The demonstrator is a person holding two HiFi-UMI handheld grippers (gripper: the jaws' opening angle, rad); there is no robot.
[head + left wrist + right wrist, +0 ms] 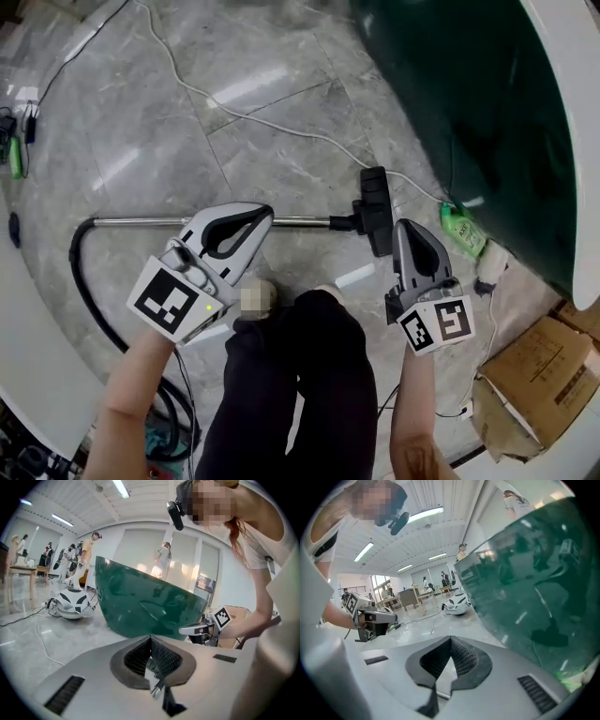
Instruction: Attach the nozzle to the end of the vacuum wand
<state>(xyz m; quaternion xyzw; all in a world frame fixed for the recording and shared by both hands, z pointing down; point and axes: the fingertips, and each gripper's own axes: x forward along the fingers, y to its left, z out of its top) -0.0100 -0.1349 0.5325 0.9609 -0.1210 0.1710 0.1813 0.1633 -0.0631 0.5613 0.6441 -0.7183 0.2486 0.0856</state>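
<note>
On the grey marble floor lies the metal vacuum wand (141, 222), with the black nozzle (377, 210) sitting at its right end and seemingly joined to it. A black hose (82, 286) curves away from the wand's left end. My left gripper (266, 215) hangs above the wand's middle, jaws shut and empty. My right gripper (402, 226) hovers just right of the nozzle, also shut with nothing held. Each gripper view shows closed jaws, the left gripper (151, 638) and the right gripper (450, 640). Neither shows the wand or the nozzle.
A white cable (253, 117) snakes across the floor to a green bottle (464, 231). A big dark-green curved body (469, 94) fills the upper right. Cardboard boxes (539, 375) lie at the lower right. A white and black machine (72, 603) and several people stand far off.
</note>
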